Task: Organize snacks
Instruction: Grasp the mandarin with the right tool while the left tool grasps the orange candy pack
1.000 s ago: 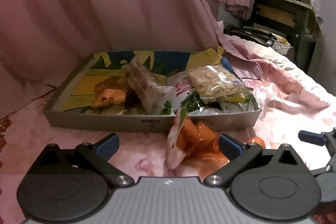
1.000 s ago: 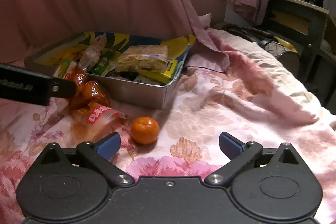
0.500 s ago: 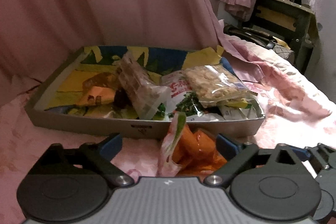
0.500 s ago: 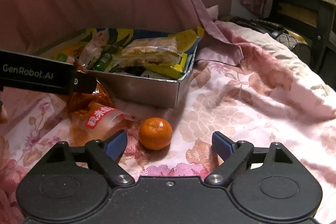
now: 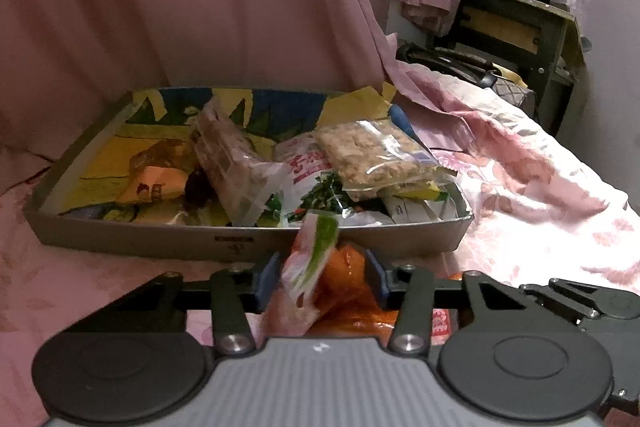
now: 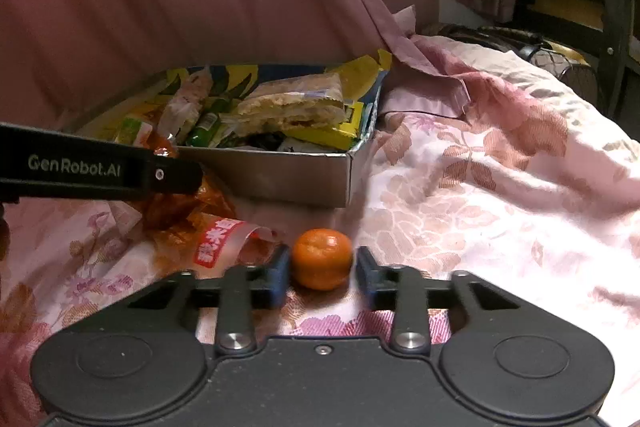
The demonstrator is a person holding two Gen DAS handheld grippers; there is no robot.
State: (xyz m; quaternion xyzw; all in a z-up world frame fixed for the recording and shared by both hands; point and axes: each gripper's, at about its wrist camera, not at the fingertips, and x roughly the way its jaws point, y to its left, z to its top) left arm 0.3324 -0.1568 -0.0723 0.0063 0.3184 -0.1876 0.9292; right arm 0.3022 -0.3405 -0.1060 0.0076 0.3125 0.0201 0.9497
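Now, in the left wrist view, the left gripper (image 5: 320, 279) is seen with its jaws drawn in on the orange snack bag (image 5: 316, 287), which was lying loose between wide-open jaws a second ago; the jaws have just been closing, and both blue pads seem to press the crumpled bag, just in front of the near wall of the tray (image 5: 140, 241). Other packets, among them a clear pack of crackers (image 5: 372, 155), are already laid inside this tray. In the right wrist view, the right gripper (image 6: 322, 275) has also just been closing, and the small orange (image 6: 322, 259) is now clasped between its pads, on the flowered bedcover (image 6: 500, 195) near the tray corner. A part of the bag is seen beside it, under the left gripper's finger. It is judged that both grasps are made and that lifting into the tray comes next.
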